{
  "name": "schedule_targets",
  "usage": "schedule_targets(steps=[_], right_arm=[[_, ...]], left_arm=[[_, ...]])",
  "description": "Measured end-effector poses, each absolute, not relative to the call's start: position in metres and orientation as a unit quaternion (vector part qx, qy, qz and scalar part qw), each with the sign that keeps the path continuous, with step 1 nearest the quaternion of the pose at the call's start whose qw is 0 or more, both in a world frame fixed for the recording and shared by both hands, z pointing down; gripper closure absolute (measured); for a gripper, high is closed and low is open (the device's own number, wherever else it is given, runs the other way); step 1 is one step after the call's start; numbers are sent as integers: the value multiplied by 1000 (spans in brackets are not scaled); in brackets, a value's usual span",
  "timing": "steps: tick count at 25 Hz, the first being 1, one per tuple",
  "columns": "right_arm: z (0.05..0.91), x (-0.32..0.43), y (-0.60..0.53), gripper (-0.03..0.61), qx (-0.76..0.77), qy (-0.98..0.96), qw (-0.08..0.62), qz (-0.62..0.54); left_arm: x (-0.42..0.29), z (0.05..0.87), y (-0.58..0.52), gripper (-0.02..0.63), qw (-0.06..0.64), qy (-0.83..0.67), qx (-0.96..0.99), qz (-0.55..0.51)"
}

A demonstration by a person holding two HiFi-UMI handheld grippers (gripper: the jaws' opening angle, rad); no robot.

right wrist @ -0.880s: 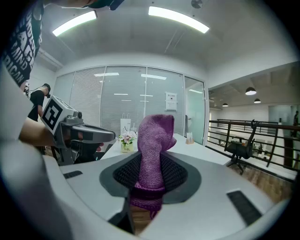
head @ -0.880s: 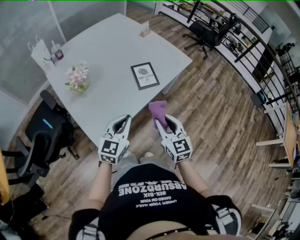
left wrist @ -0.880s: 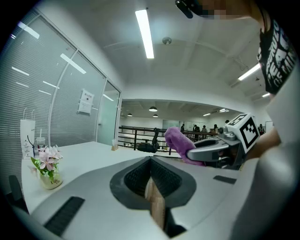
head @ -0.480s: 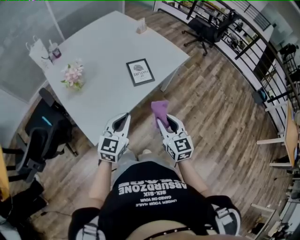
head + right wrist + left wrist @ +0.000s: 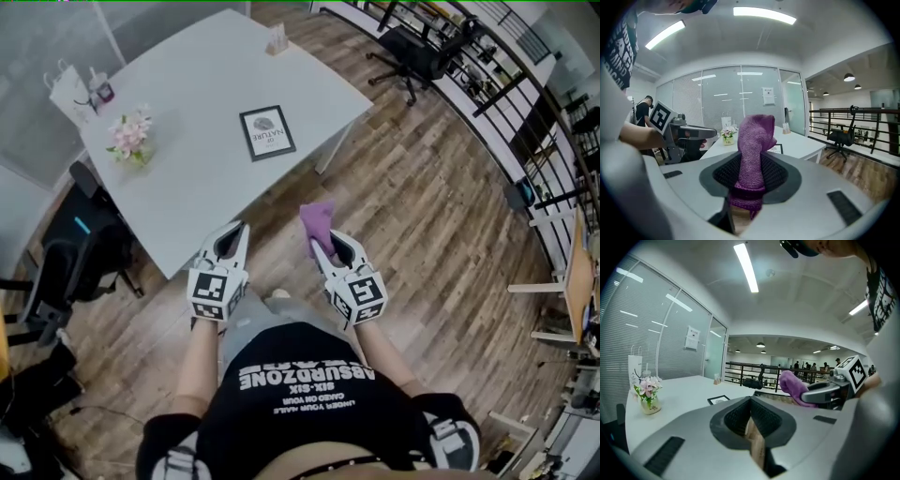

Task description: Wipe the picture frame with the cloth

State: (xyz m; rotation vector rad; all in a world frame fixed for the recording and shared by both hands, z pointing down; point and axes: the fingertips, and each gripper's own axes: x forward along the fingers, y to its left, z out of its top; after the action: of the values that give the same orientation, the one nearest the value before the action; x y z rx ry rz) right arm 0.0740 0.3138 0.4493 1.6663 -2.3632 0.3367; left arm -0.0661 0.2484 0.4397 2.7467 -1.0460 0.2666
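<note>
The picture frame [image 5: 267, 132] lies flat on the white worktop [image 5: 202, 66], well beyond both grippers, which hang over the wooden floor [image 5: 422, 216] off its near edge. Only bare worktop and floor lie between them. A pot of pink flowers [image 5: 129, 139] and a white paper bag [image 5: 67, 92] stand at the far left, a small card stand [image 5: 277, 39] at the far edge. Black office chairs sit left [image 5: 80, 248] and far right [image 5: 412, 52].

The right gripper [image 5: 324, 246] has its jaws clamped on the purple cloth [image 5: 317, 223], which sticks up beyond them. The left gripper [image 5: 233, 240] has its jaws together on nothing.

The frame's print is too small to read. The person's black shirt [image 5: 300, 394] reads "ABSURDZONE SIX-SIX", upside down.
</note>
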Motion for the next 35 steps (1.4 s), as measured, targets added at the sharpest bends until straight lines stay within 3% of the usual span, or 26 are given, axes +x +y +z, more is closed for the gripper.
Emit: schedule_targets(steps=[15, 25, 35], right_arm=[[475, 110, 277, 446, 557, -810, 131, 129], [466, 159, 130, 446, 551, -816, 144, 101], [483, 158, 15, 446, 521, -832, 158, 110]], left_arm=[[-33, 474, 206, 598, 121, -365, 916, 117], [-15, 466, 67, 598, 105, -396, 904, 126], [-3, 502, -22, 598, 130, -397, 894, 163]])
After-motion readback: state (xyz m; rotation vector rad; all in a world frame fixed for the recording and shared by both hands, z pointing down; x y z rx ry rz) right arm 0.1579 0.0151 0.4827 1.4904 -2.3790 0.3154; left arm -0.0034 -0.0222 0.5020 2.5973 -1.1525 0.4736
